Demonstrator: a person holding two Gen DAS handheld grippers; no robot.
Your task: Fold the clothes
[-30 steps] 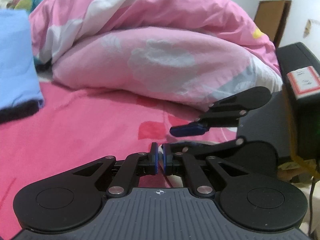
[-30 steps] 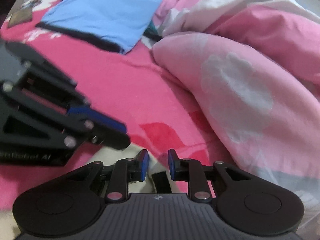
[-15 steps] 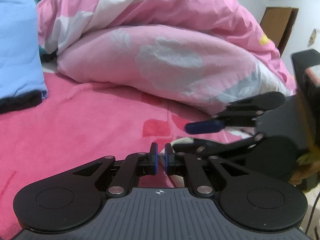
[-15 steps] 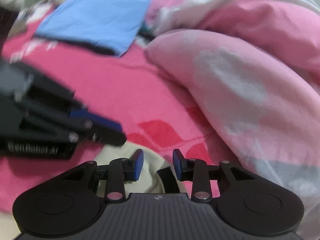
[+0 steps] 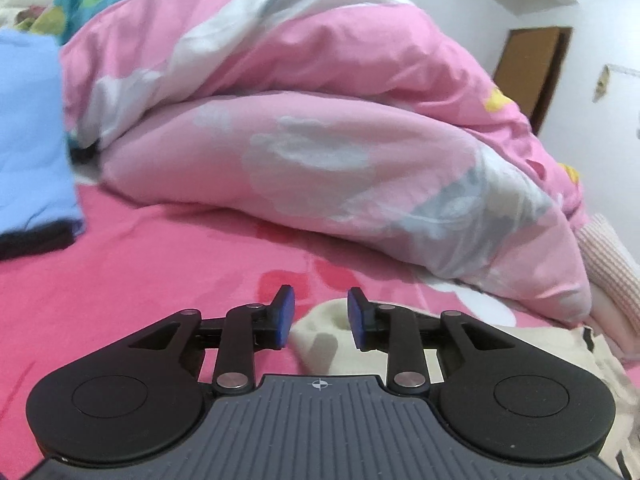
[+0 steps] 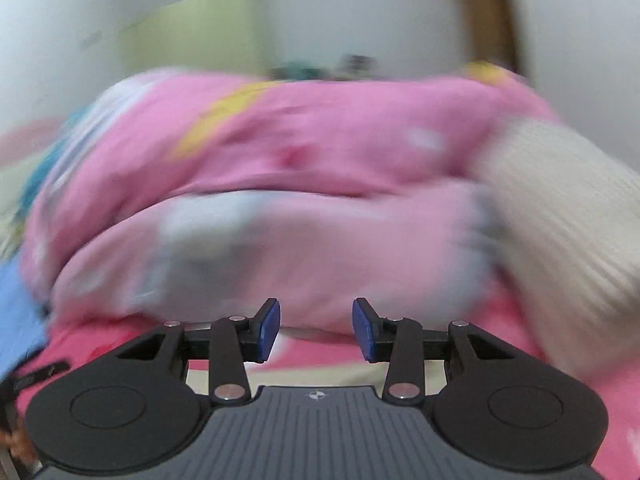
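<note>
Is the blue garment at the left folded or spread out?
Folded, it seems: the blue garment shows a straight layered edge over a dark layer; most of it lies outside the picture.

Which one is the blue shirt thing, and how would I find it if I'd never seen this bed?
Start at the big puffy pink quilt heaped across the bed. Follow it to its left end, where a flat folded light blue garment lies on the bright pink sheet. It is the only plain blue cloth there, with a black edge along its near side, unlike the cream garment by the left gripper.

A duvet (image 5: 320, 140) lies heaped behind the cream garment (image 5: 320, 344) (folded shirt (image 5: 28, 132) at left).
</note>
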